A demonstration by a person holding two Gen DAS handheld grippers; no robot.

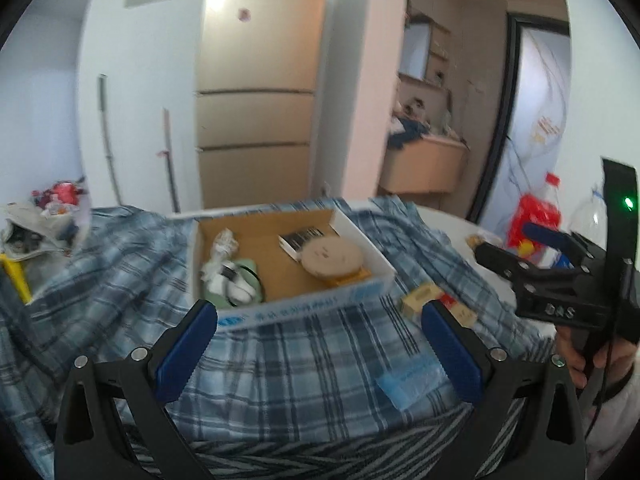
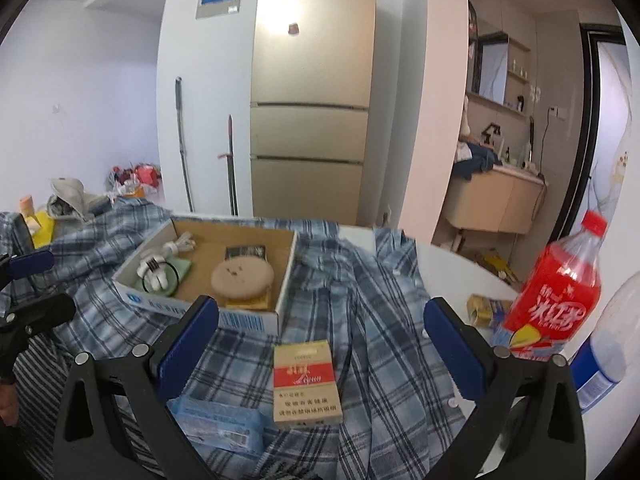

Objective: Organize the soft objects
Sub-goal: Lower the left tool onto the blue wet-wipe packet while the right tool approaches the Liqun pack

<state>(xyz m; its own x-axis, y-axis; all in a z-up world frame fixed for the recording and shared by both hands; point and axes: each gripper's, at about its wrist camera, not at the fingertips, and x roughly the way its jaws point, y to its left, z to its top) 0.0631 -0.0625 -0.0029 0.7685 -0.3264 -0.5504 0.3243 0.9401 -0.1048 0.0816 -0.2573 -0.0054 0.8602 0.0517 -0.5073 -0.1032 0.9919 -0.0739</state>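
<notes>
A blue plaid shirt (image 1: 304, 352) (image 2: 360, 320) lies spread and rumpled over a white table (image 2: 452, 268). On it stands an open cardboard box (image 1: 288, 256) (image 2: 208, 276) with a round beige pad (image 1: 332, 256) (image 2: 242, 276), a white cable bundle (image 1: 230, 276) (image 2: 154, 270) and a green cloth inside. My left gripper (image 1: 318, 320) hovers open just in front of the box, nothing between its jaws. My right gripper (image 2: 320, 316) is open above the shirt, with a cigarette pack (image 2: 306, 384) lying below between its jaws. The right gripper (image 1: 516, 252) also shows at the right of the left wrist view.
A blue tissue packet (image 2: 220, 424) (image 1: 412, 380) lies on the shirt near the front. A red soda bottle (image 2: 560, 292), a clear bottle (image 2: 616, 344) and a small yellow carton (image 2: 486, 310) stand at the right. A fridge (image 2: 312, 120) and clutter at the left (image 2: 72, 200) lie beyond.
</notes>
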